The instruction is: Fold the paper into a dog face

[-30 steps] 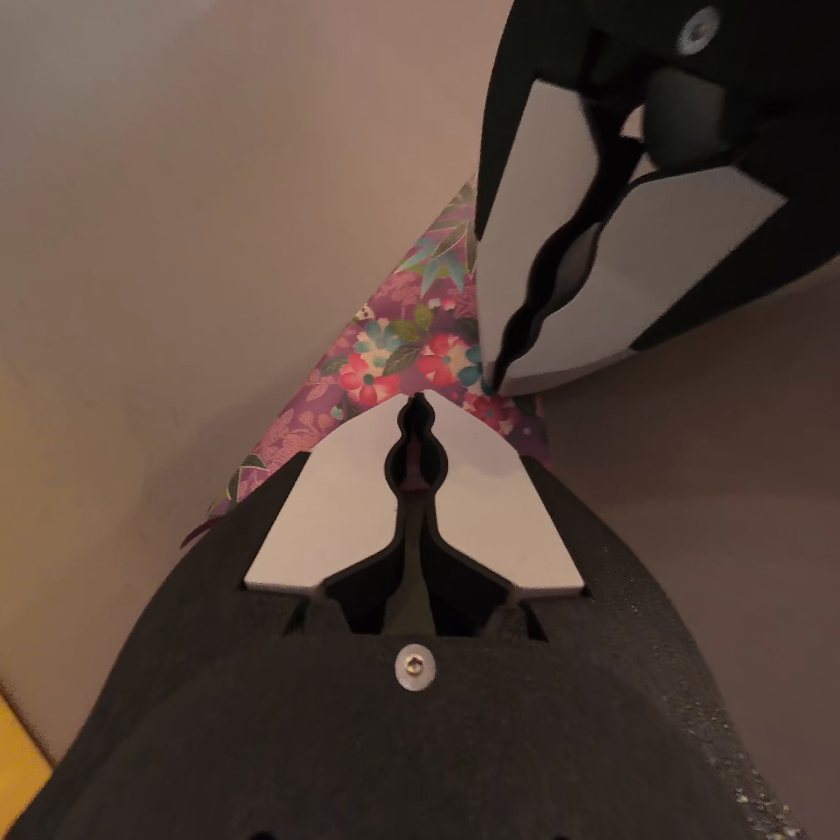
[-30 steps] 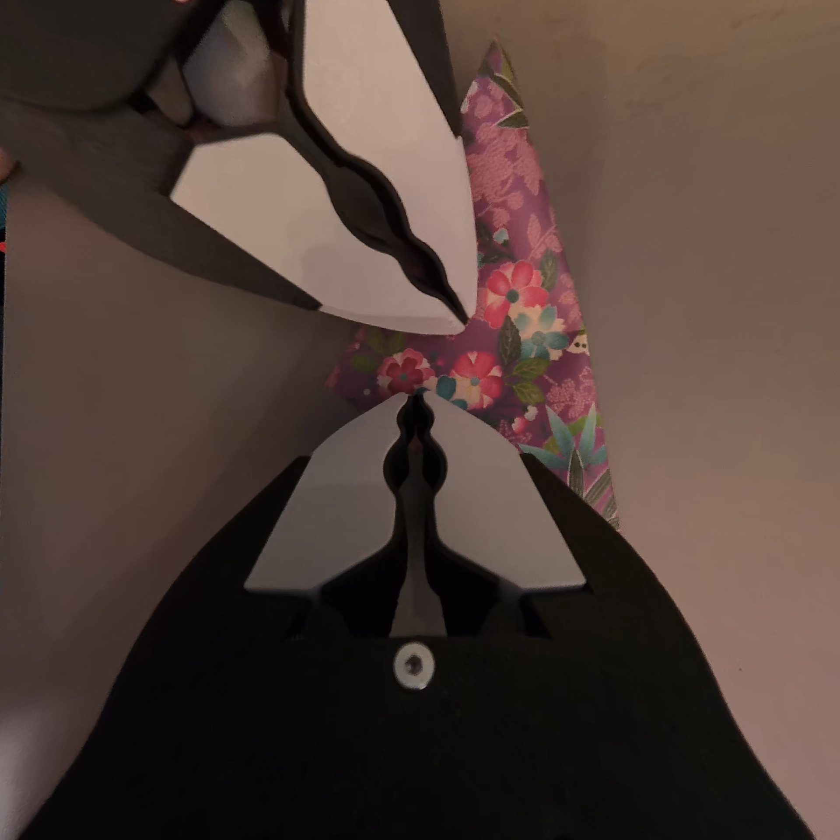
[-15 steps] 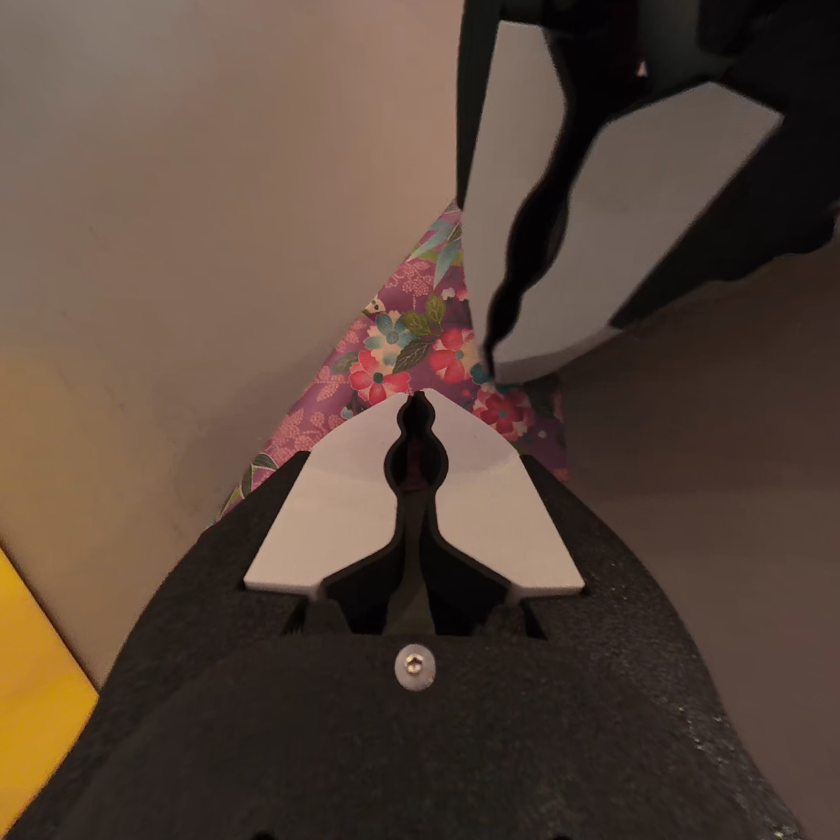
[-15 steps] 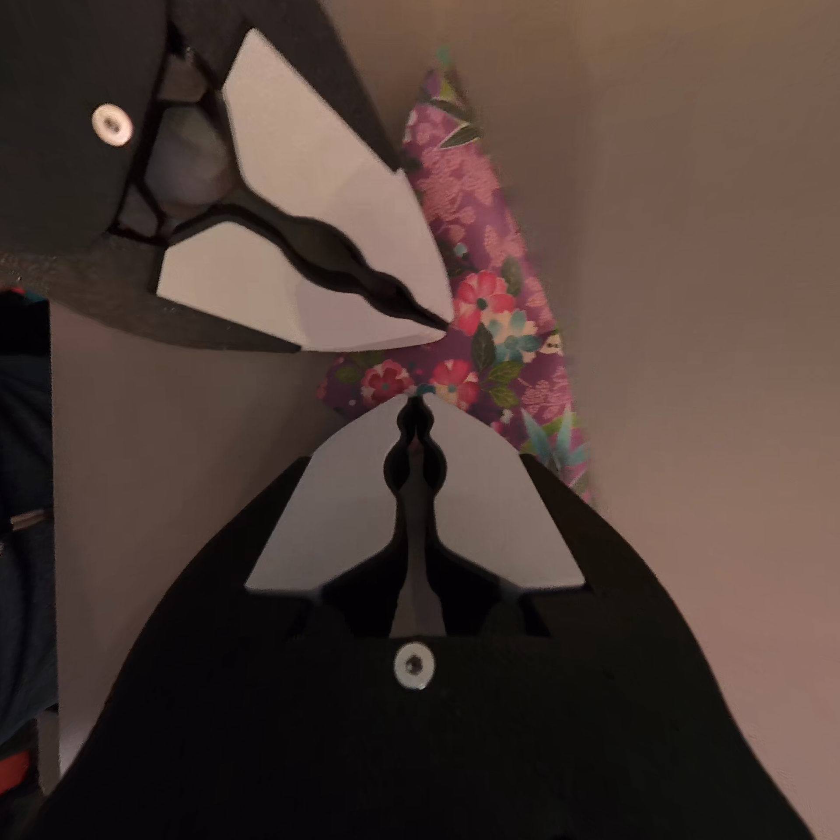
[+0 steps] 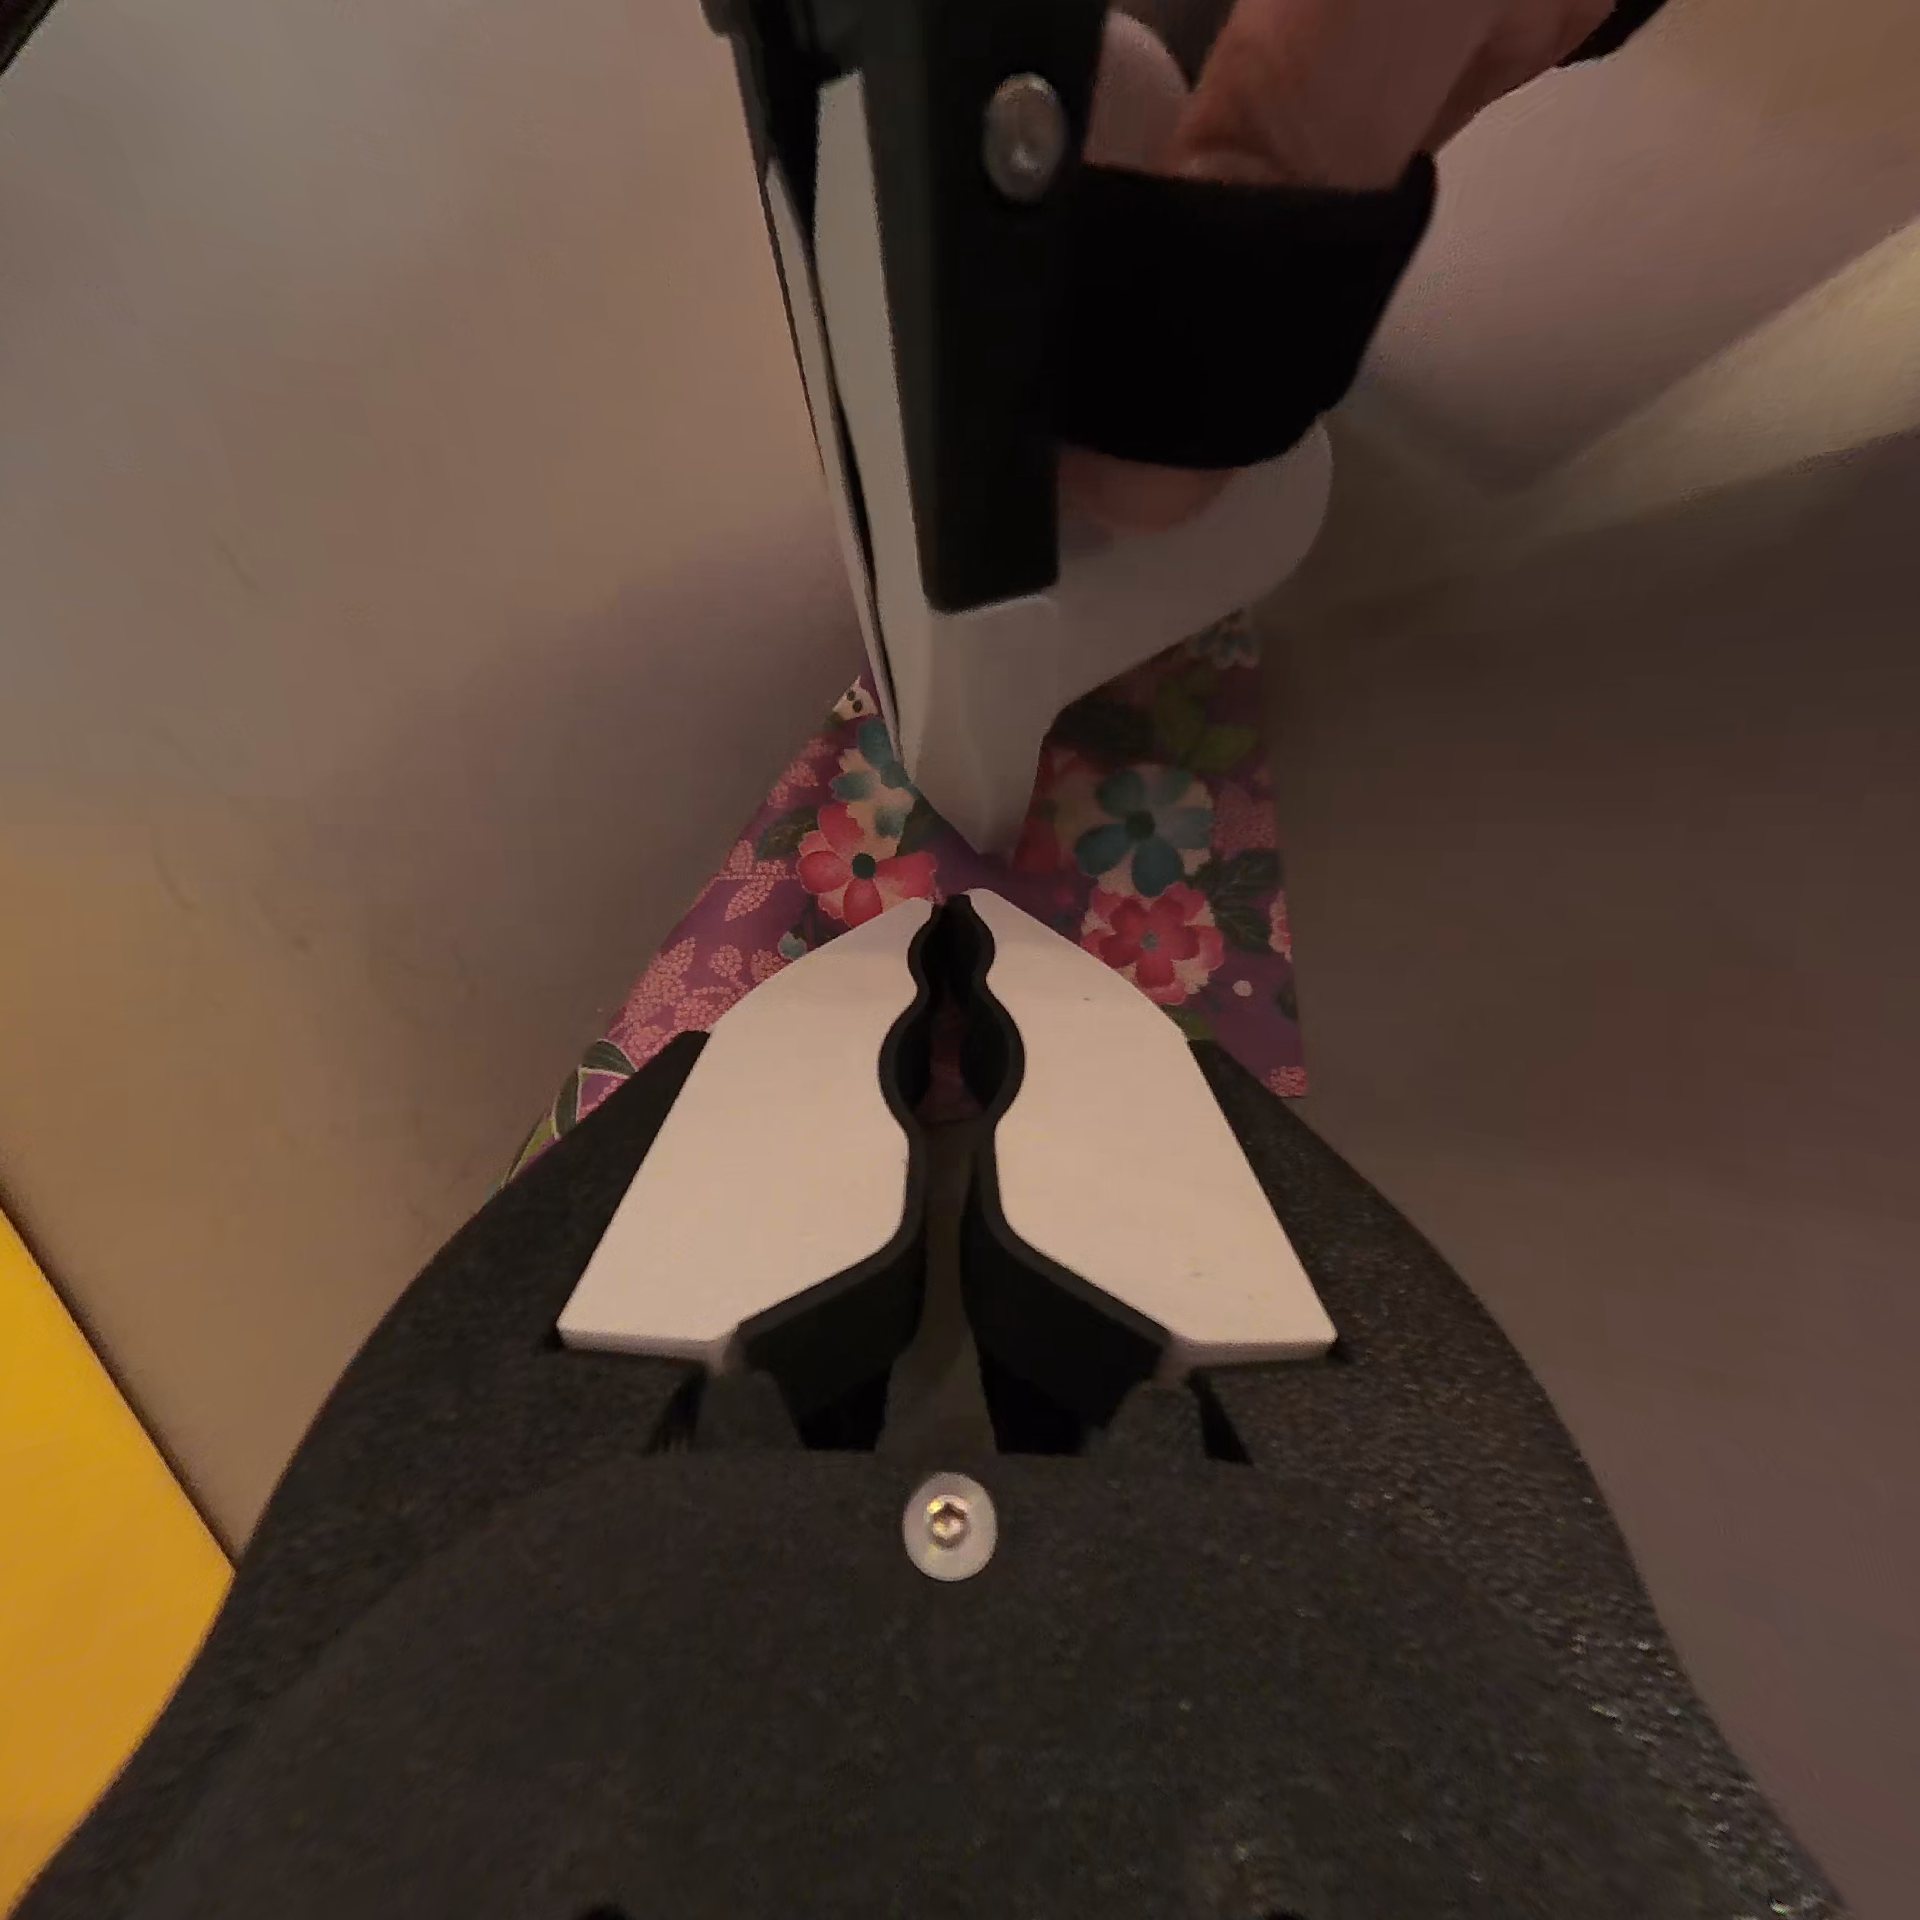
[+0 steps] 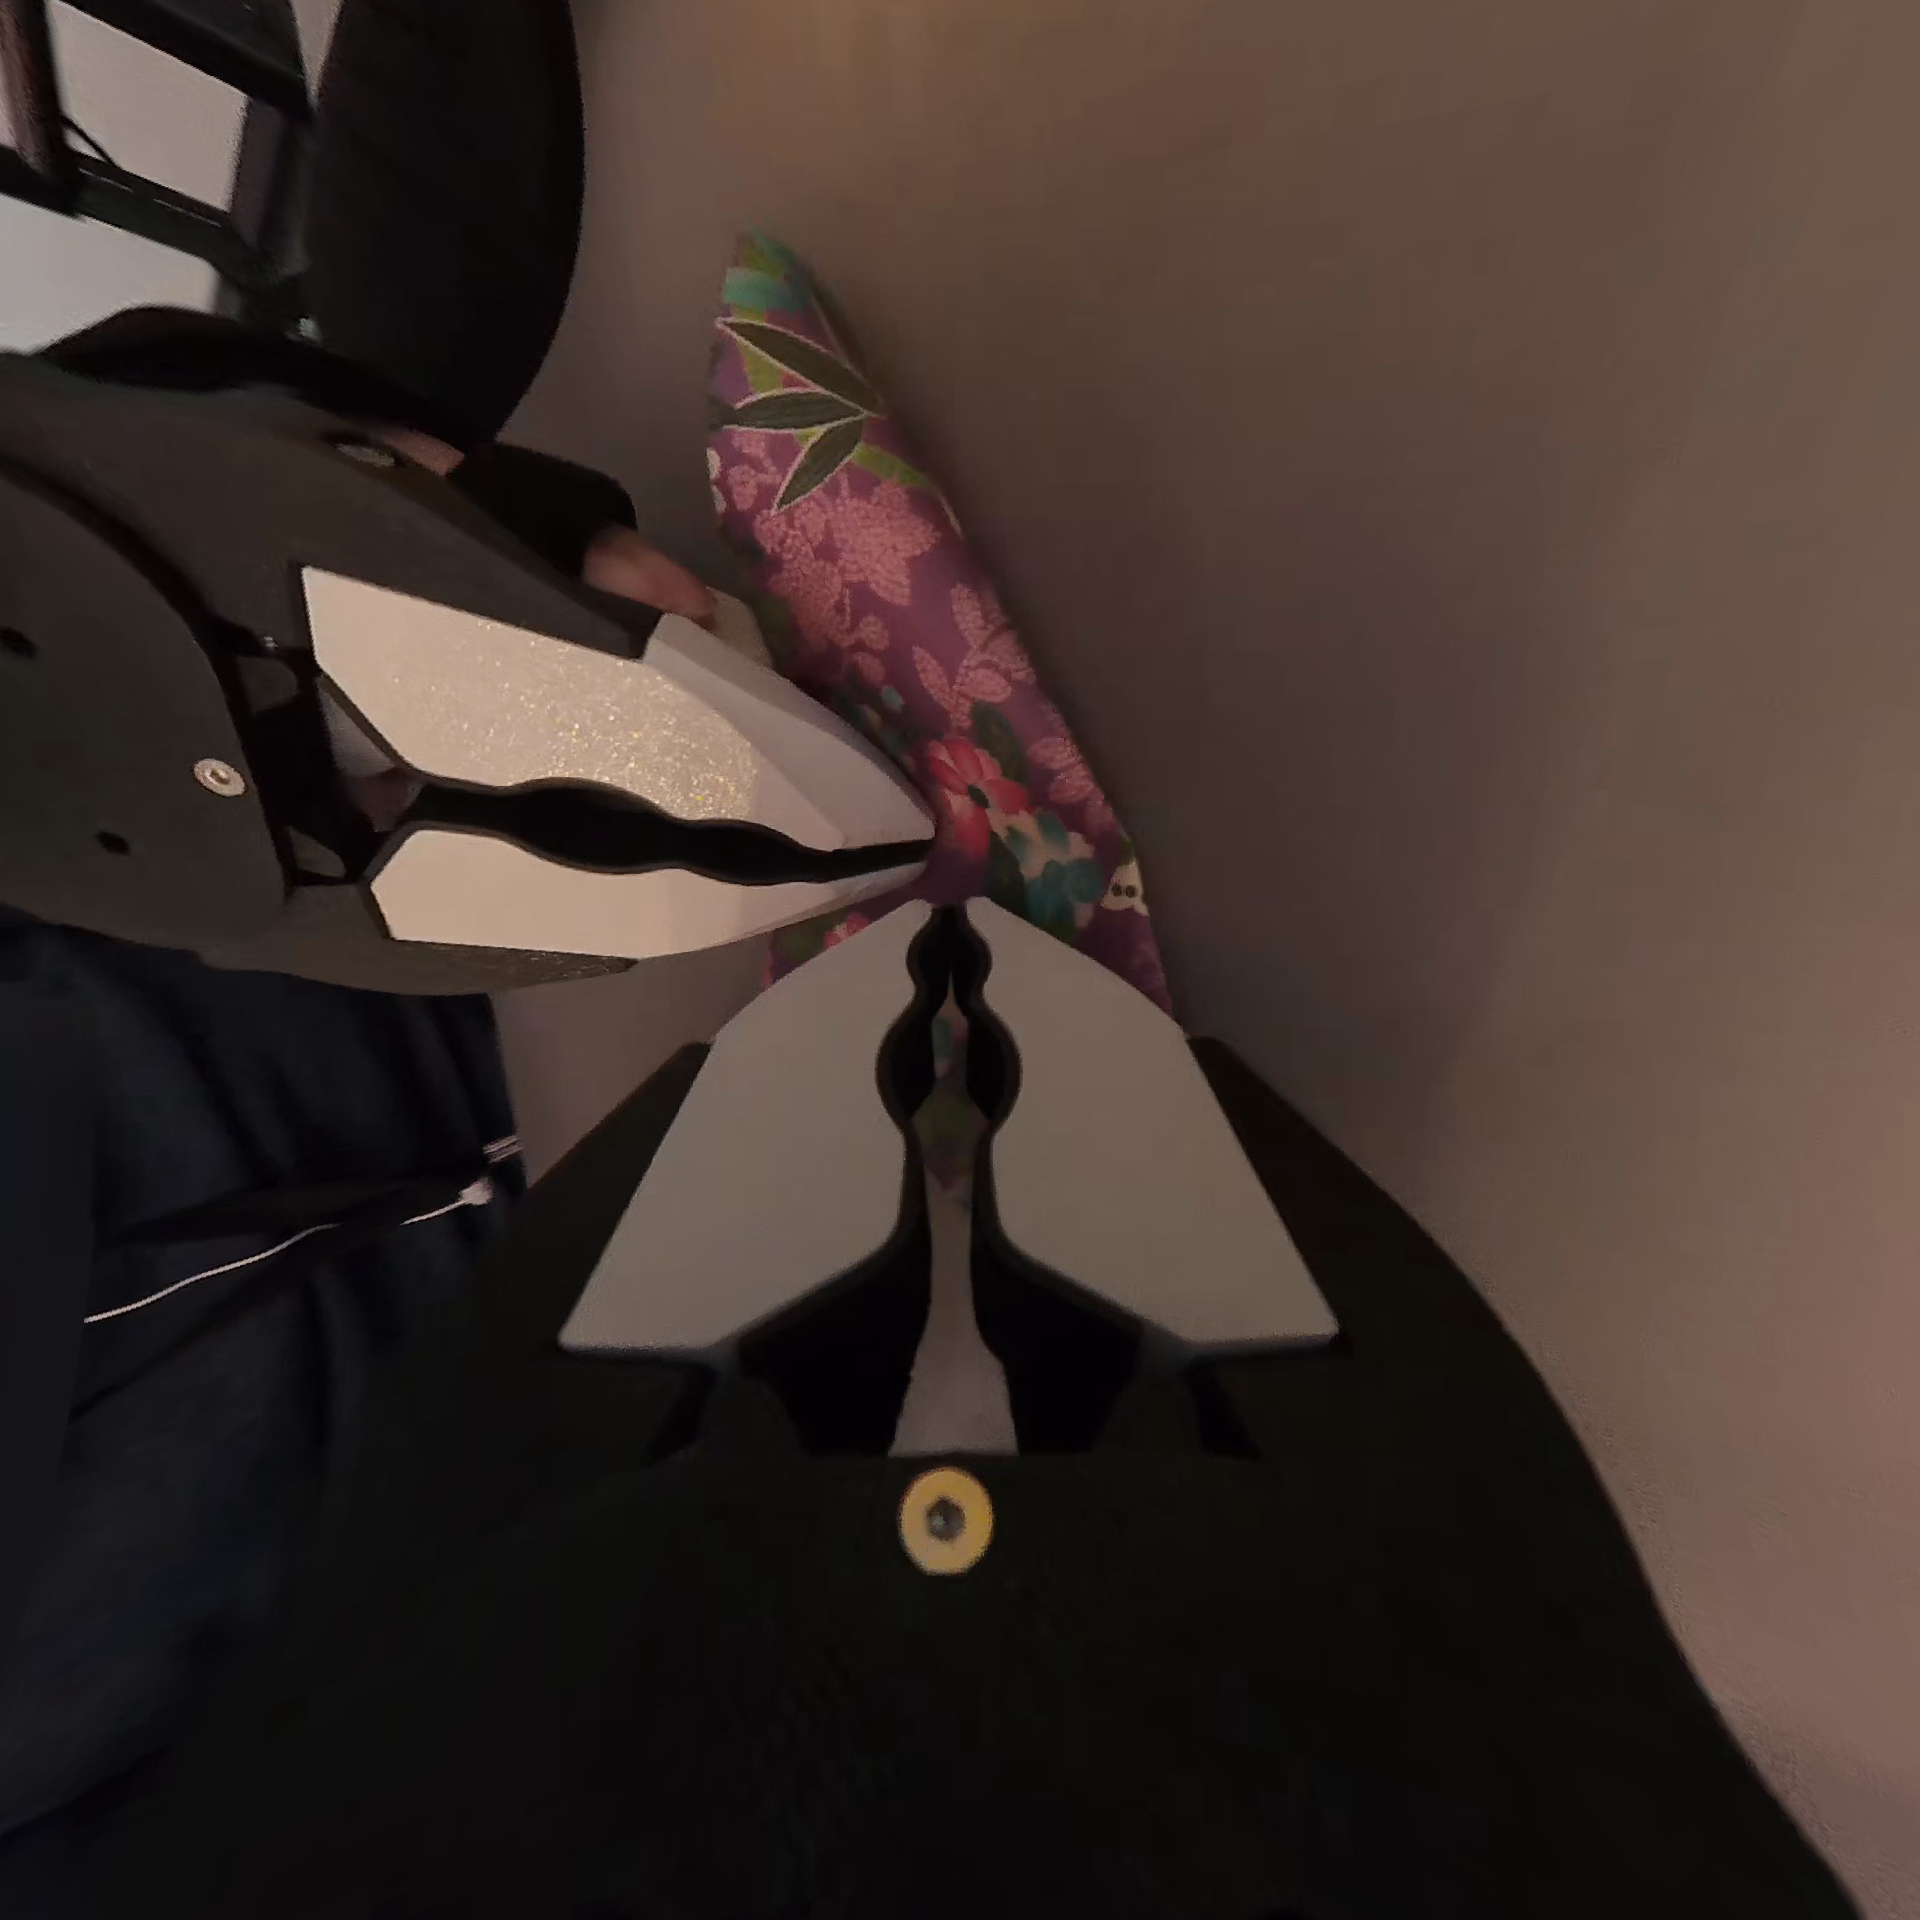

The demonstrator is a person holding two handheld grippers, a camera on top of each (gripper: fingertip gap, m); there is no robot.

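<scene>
Broadly, a pale table [image 5: 364,520] fills both views and carries a purple floral paper [image 5: 1143,831], already folded to a narrow pointed shape; its far tip with green leaves shows in the right wrist view [image 6: 800,416]. No container appears in either view. At the near left of the left wrist view lies a yellow patch [image 5: 62,1455], too little of it visible to identify. Left gripper [image 5: 961,914]: fingers brought together, tips set down on the paper near its middle; patterned paper shows through the gap between the fingers, but whether a layer is pinched or only pressed cannot be told. Right gripper [image 6: 951,920]: likewise clenched, tips on the paper's near end, with patterned paper and a white strip visible in the gap behind the tips, so it probably holds a flap. In the left wrist view the right gripper descends steeply from the far side, its tip meeting the paper just beyond the left one's tip; a hand [image 5: 1330,83] grips it under a black strap [image 5: 1226,312]. The step in hand appears to be an ear or corner fold, one tool anchoring the sheet while the other turns a flap. The next move would call for carrying the flap across without dragging the anchored part, then pressing the crease flat.
</scene>
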